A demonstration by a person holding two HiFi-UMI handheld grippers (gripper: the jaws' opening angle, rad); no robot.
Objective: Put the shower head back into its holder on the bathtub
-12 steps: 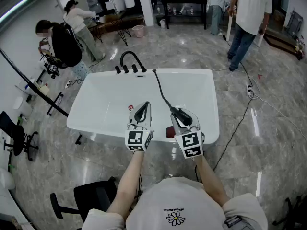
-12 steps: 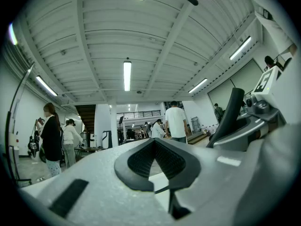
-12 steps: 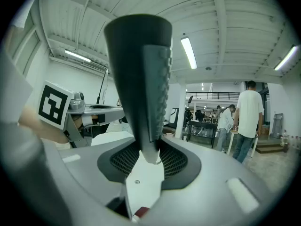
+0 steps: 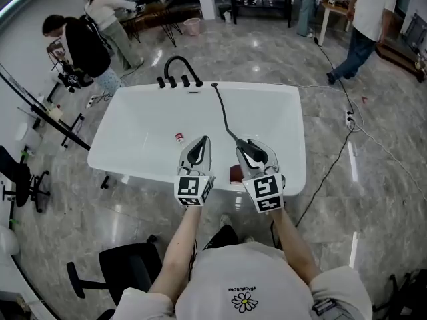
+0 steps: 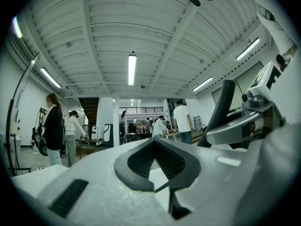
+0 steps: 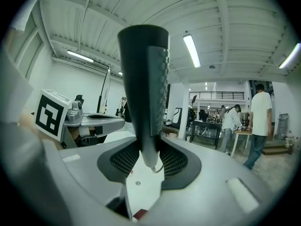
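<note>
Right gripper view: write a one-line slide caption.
Right tool grips the black shower head over the white bathtub.

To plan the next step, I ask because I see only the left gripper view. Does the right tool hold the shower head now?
Observer: Yes. In the right gripper view the right tool is closed on the black shower head.
Operator: Where does its hose go?
Observer: In the head view the black hose runs from the shower head across the white bathtub to its far rim, right of the black faucet.
Operator: Is anything lying inside the tub?
Observer: One small red and white object lies on the bottom, ahead of the left tool.
</note>
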